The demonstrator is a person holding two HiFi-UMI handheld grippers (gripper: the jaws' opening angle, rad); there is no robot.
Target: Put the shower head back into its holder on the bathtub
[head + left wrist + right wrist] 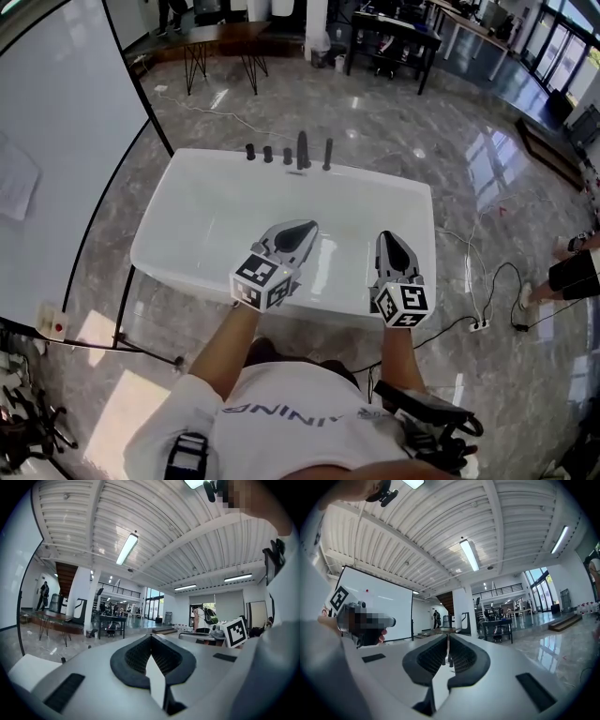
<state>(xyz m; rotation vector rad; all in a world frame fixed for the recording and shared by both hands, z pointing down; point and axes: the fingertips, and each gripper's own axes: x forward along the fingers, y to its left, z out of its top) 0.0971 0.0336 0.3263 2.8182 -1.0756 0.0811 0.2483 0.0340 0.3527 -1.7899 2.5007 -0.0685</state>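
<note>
Close to us, our left gripper (305,227) has its tongs pinched together, with nothing in them. Our right gripper (390,236) is pinched tight too, and it holds nothing. Both hang over the near side of the white bathtub (178,262). We see no shower head lying inside the tub. On the far rim stands a row of short dark knobs (267,153). Beside them a taller dark stick stands up straight. We think that is the shower head (302,150). It seems to sit in its holder, but it is too small to be sure. So the putting-back step looks done. Next we would only reach across the tub and check that it sits firm.
</note>
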